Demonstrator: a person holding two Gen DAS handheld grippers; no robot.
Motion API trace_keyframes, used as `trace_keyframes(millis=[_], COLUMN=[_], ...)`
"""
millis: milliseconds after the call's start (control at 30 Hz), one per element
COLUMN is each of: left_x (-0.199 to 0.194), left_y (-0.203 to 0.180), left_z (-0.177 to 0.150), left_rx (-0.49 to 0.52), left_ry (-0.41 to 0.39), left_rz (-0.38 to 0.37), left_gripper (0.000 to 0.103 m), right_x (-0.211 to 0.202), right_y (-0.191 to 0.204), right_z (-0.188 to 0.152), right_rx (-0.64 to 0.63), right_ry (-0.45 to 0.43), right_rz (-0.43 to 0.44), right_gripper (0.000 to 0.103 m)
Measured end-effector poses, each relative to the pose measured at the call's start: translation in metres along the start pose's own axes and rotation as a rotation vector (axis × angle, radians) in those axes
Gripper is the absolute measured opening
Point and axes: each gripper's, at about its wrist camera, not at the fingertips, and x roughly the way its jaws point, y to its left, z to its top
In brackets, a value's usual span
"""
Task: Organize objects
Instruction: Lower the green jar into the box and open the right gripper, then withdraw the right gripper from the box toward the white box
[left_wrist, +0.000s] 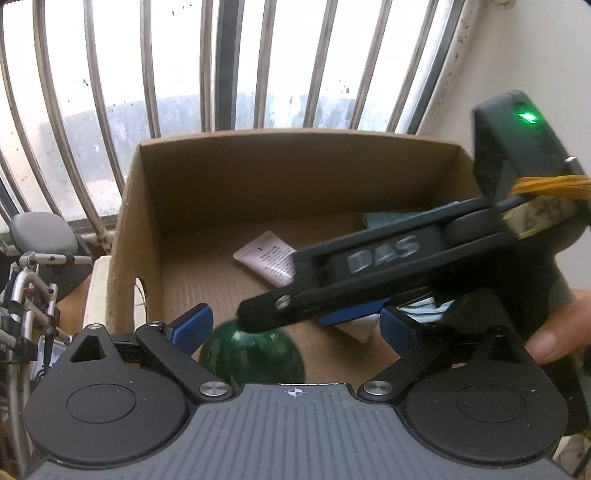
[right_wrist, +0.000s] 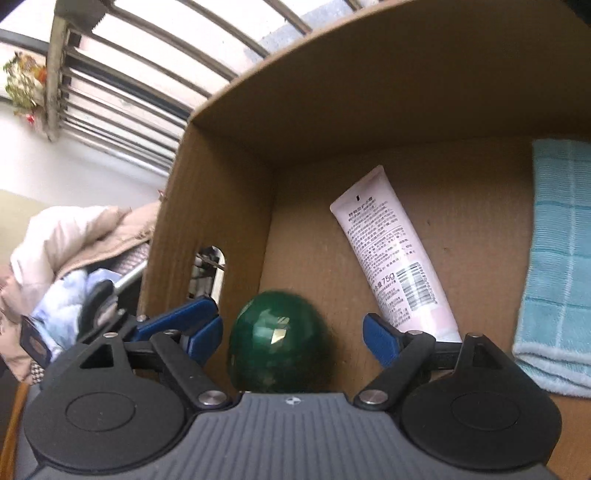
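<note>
Basically, both jaws are wide and empty: right hand-held gripper (right_wrist: 292, 332) straddles the green egg-shaped ball (right_wrist: 279, 341) on the cardboard box (right_wrist: 369, 92) floor, so centre, then close gently.

Raised letters "DAS" stand on the black body of the right gripper (left_wrist: 295, 314), which crosses above the fingers of the left gripper (left_wrist: 295, 328). The pale tube (right_wrist: 395, 258), lying just beyond the right-hand fingertip in the right wrist view, bears "75g" beside a barcode; its remaining fine print is too small to read.
</note>
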Motion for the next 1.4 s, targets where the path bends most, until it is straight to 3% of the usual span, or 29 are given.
trace_keyframes(millis=[300, 633, 1200, 1400], left_x=[-0.043, -0.048, -0.033, -0.055], left_y=[-0.016, -0.014, -0.009, -0.009], left_z=[-0.012, -0.021, -0.021, -0.031], left_rx=[0.03, 0.014, 0.012, 0.014], left_ry=[-0.088, -0.093, -0.078, -0.127], left_rz=[-0.022, -0.022, -0.037, -0.067], left_gripper=[0.099, 0.099, 0.099, 0.099], right_x=[-0.076, -0.13, -0.122, -0.128], right_y=[-0.003, -0.001, -0.009, -0.009], right_z=[-0.036, -0.069, -0.075, -0.082], right_rx=[-0.017, -0.07, -0.085, -0.087], right_ry=[-0.197, -0.314, -0.311, -0.316], right_rz=[0.12, 0.097, 0.048, 0.065], right_gripper=[0.087, 0.087, 0.081, 0.081])
